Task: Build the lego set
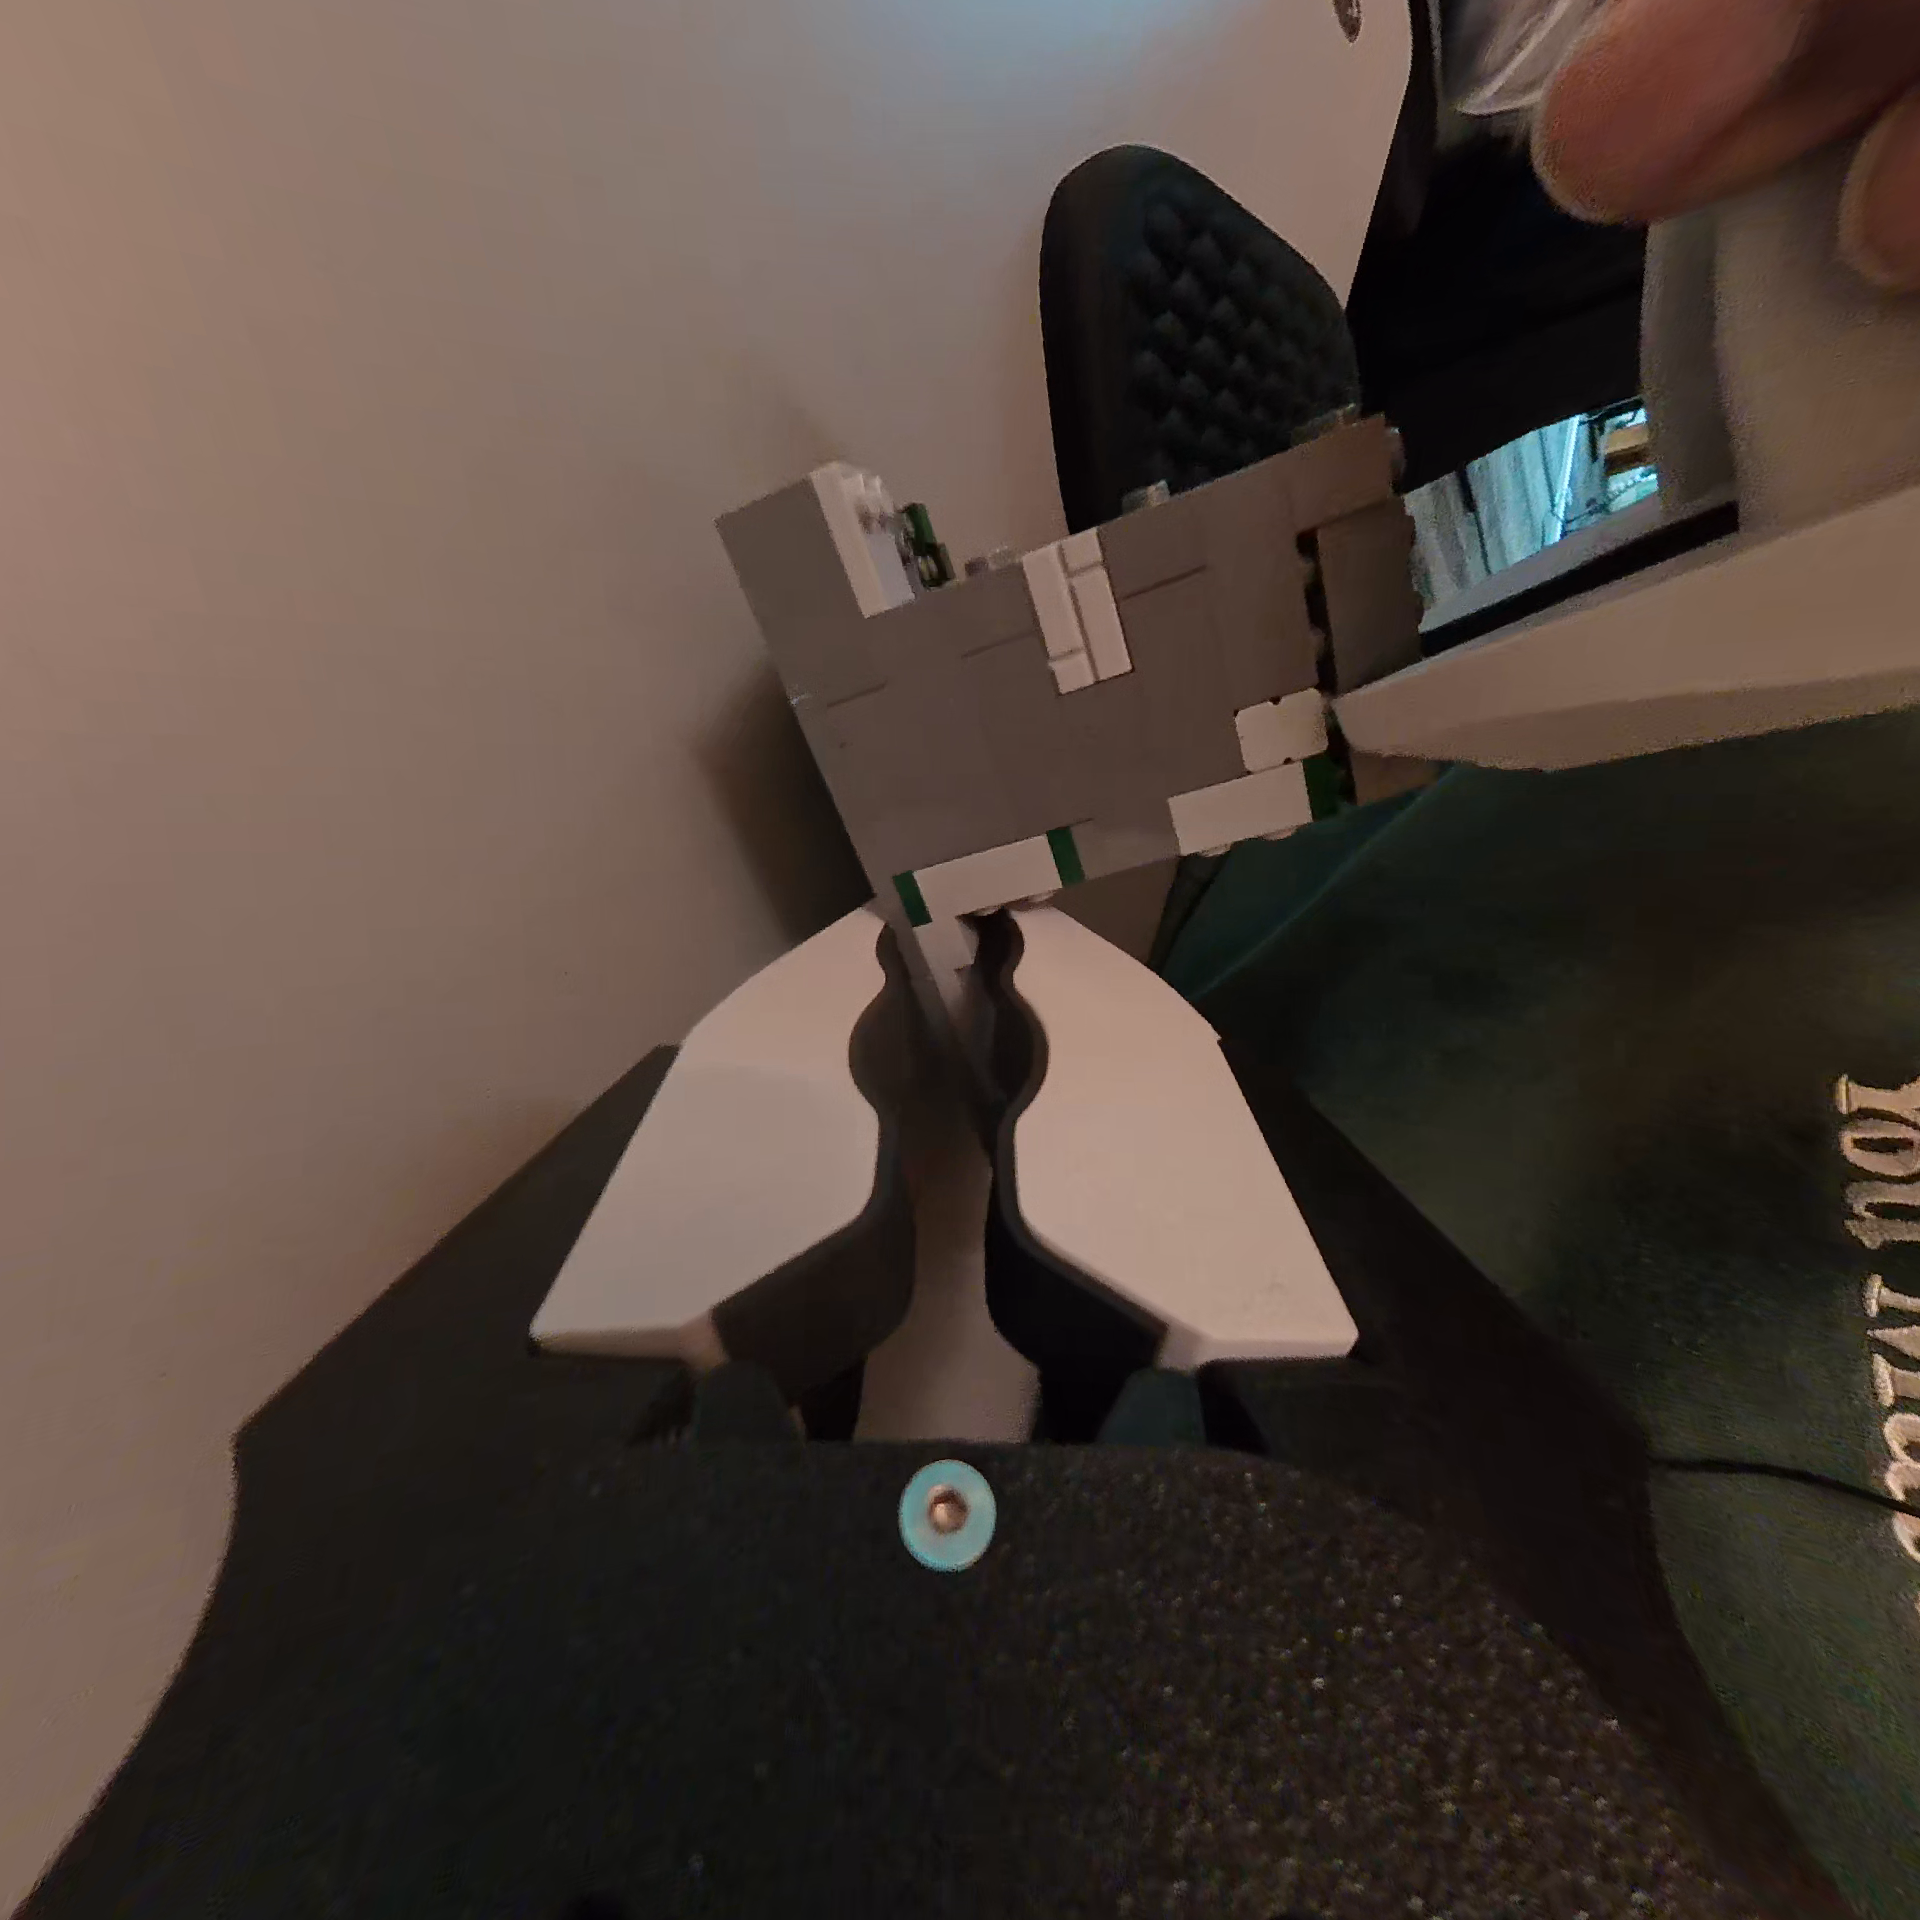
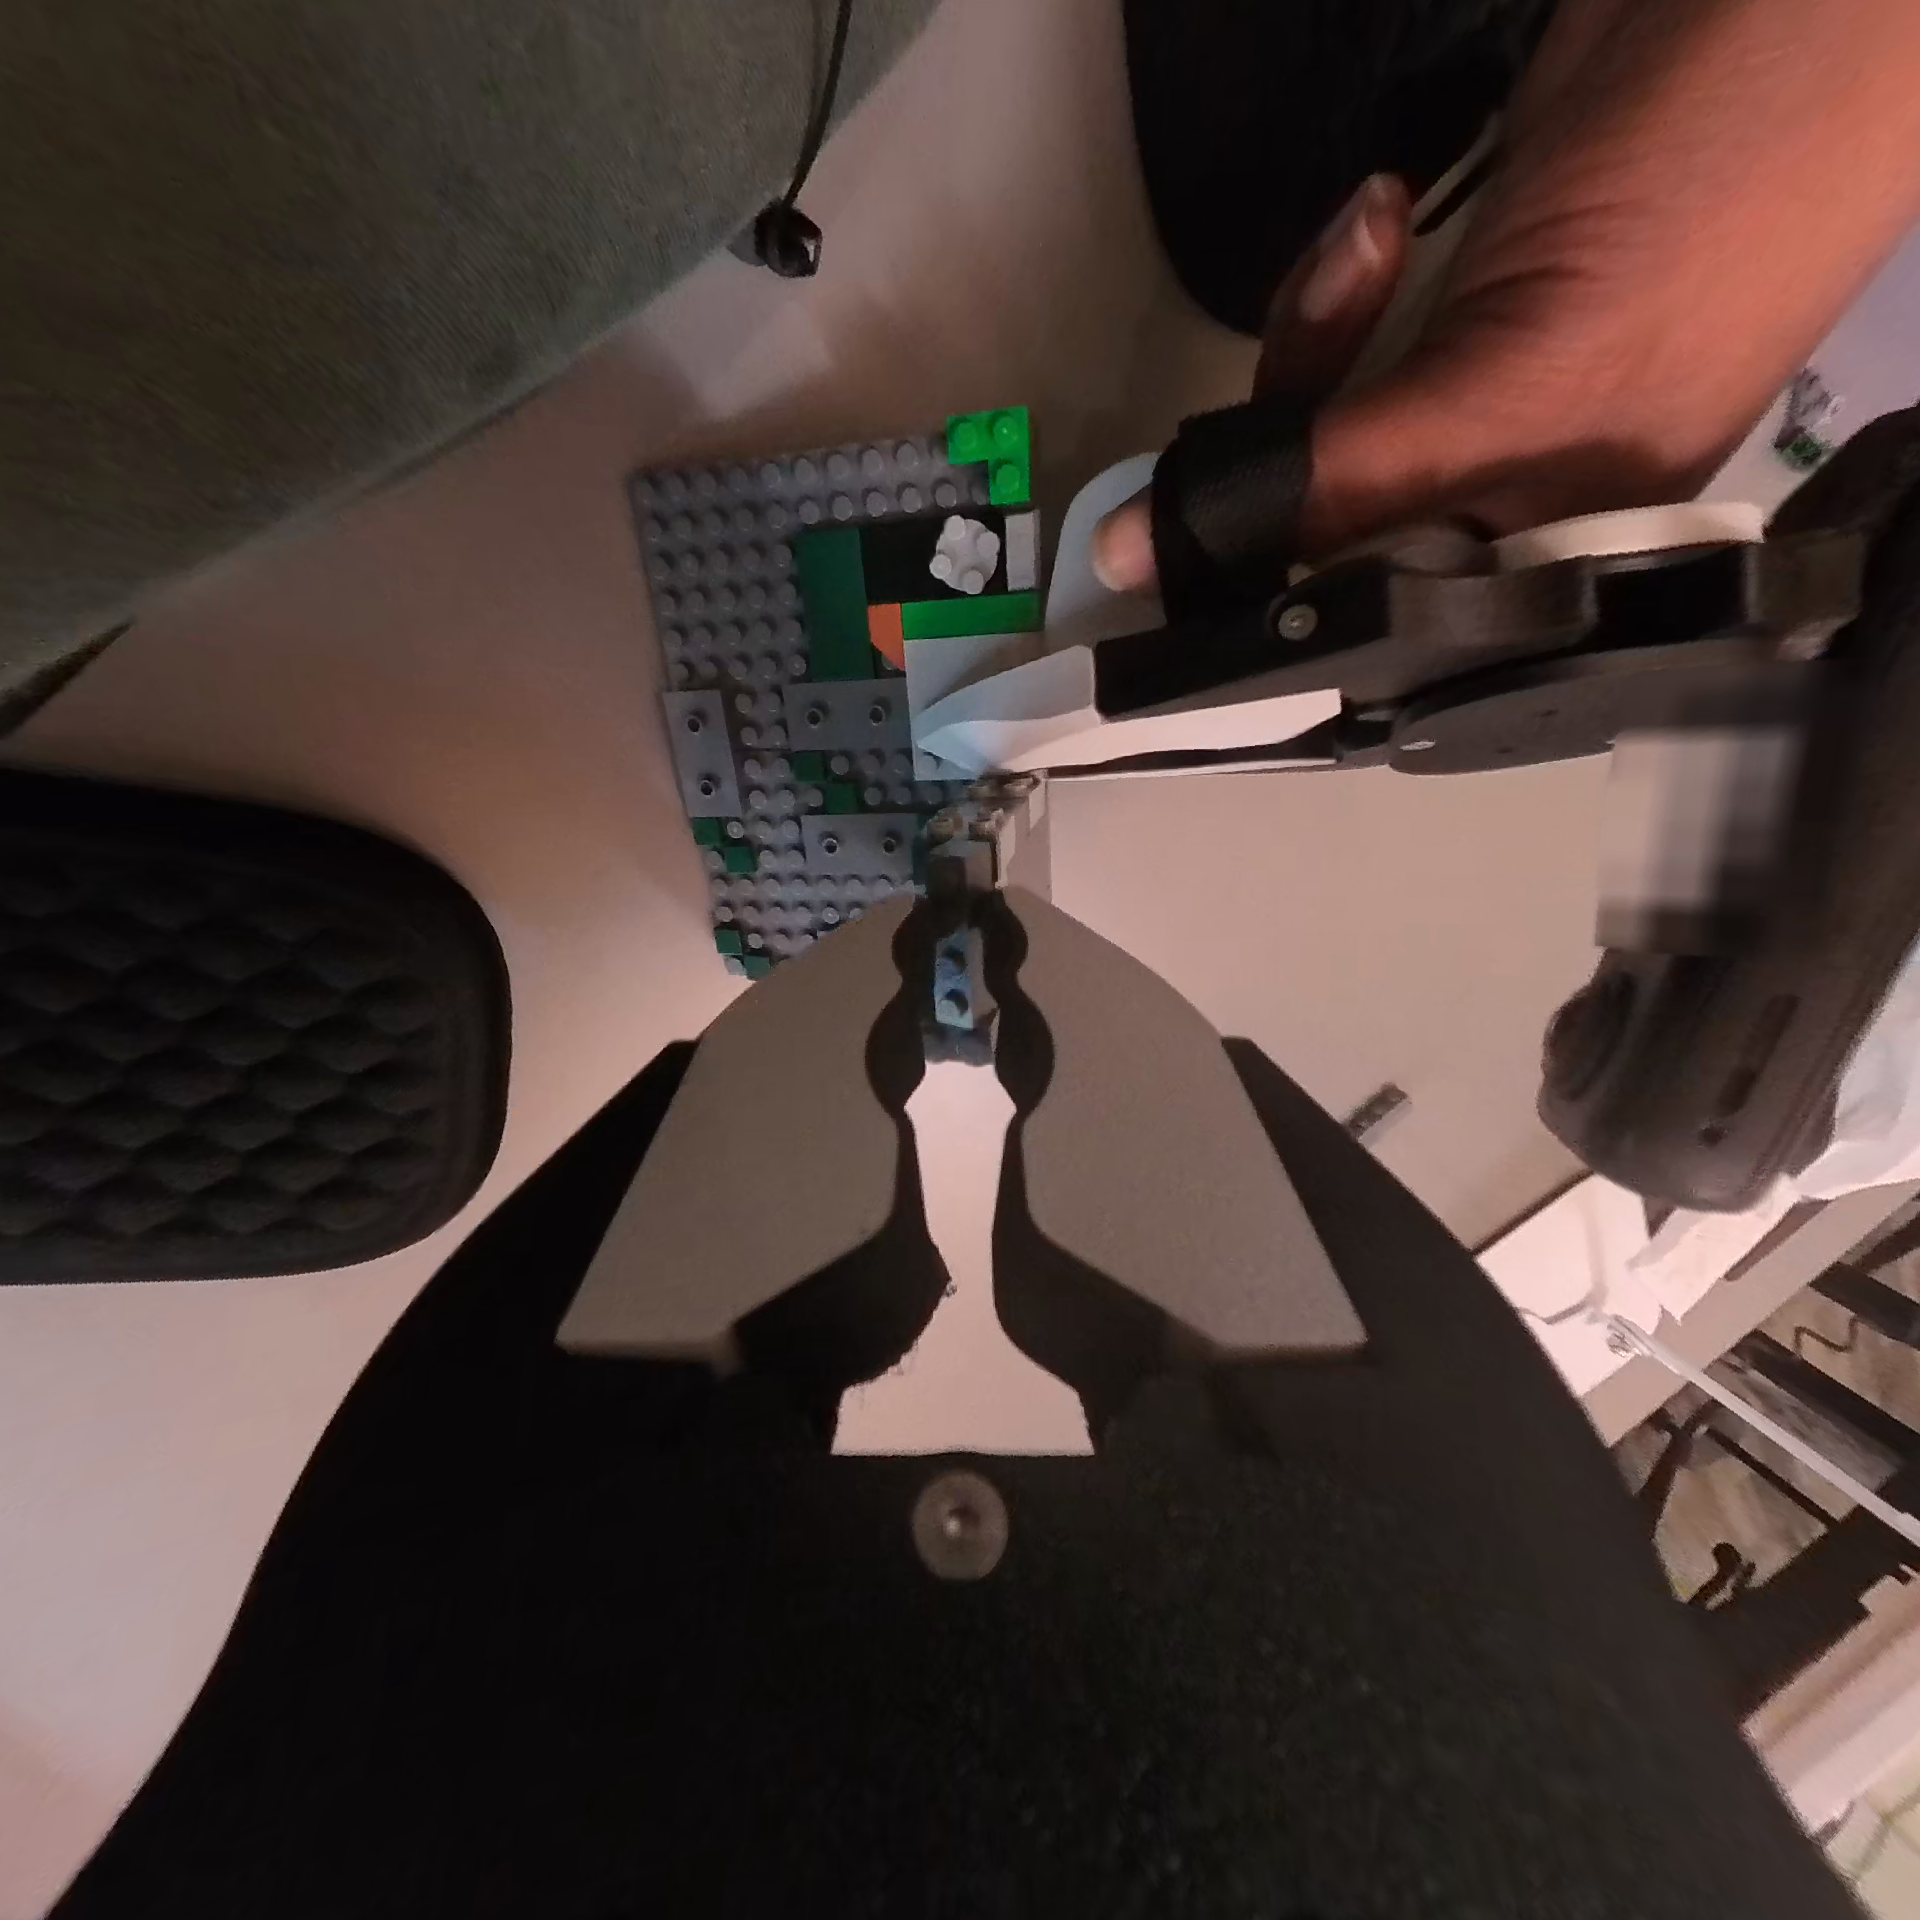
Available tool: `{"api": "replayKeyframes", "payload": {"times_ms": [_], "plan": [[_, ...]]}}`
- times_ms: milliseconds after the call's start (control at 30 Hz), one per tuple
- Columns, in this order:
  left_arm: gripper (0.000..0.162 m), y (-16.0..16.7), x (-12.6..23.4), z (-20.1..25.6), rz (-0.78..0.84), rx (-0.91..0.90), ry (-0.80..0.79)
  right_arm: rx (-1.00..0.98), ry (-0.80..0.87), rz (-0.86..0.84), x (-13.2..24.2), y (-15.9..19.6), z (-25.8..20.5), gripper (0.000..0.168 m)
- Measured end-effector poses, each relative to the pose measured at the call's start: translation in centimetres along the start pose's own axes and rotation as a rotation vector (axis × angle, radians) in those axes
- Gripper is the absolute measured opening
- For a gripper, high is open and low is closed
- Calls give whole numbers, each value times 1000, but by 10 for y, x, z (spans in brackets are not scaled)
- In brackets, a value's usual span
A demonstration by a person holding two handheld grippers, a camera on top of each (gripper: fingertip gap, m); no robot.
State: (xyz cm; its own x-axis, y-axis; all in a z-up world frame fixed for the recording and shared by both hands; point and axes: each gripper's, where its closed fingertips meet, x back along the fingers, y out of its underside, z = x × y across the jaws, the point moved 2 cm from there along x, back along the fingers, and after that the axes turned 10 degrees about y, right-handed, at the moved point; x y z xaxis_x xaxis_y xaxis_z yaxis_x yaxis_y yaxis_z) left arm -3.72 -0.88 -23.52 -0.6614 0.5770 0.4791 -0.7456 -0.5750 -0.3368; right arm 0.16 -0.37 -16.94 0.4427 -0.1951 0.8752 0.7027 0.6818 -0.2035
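The lego build [image 1: 1039, 686] is a grey plate held in the air, showing its smooth underside with white and green pieces. My left gripper [image 1: 961, 935] is shut on its lower edge. In the right wrist view the studded top of the build [image 2: 748, 644] shows, with green, black, orange and grey pieces on it. My right gripper [image 2: 956, 920] is shut on a small blue-grey brick [image 2: 954, 982] and holds it against the plate's near corner. The left gripper [image 2: 935, 732] grips the plate from the right. A right gripper finger [image 1: 1558, 707] touches the build's right edge.
A black quilted case [image 1: 1184, 343] lies on the white tabletop [image 2: 260, 1455]; it also shows in the right wrist view [image 2: 208, 1039]. A person's hand [image 2: 1558, 312] holds the left gripper. A dark green garment [image 1: 1558, 1091] is at the right, and a shelf rack [image 2: 1766, 1403] stands beyond the table edge. Across from one pair of fingers to the other is roughly 7 cm.
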Motion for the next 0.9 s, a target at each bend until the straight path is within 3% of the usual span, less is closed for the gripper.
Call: {"api": "replayKeyframes", "payload": {"times_ms": [500, 900], "plan": [[10, 0, 2, 2, 80, 151, 183, -37, 96, 57, 4, 0, 8, 15], [10, 0, 1, 6, 80, 142, 208, -34, 91, 65, 7, 1, 5, 7]]}}
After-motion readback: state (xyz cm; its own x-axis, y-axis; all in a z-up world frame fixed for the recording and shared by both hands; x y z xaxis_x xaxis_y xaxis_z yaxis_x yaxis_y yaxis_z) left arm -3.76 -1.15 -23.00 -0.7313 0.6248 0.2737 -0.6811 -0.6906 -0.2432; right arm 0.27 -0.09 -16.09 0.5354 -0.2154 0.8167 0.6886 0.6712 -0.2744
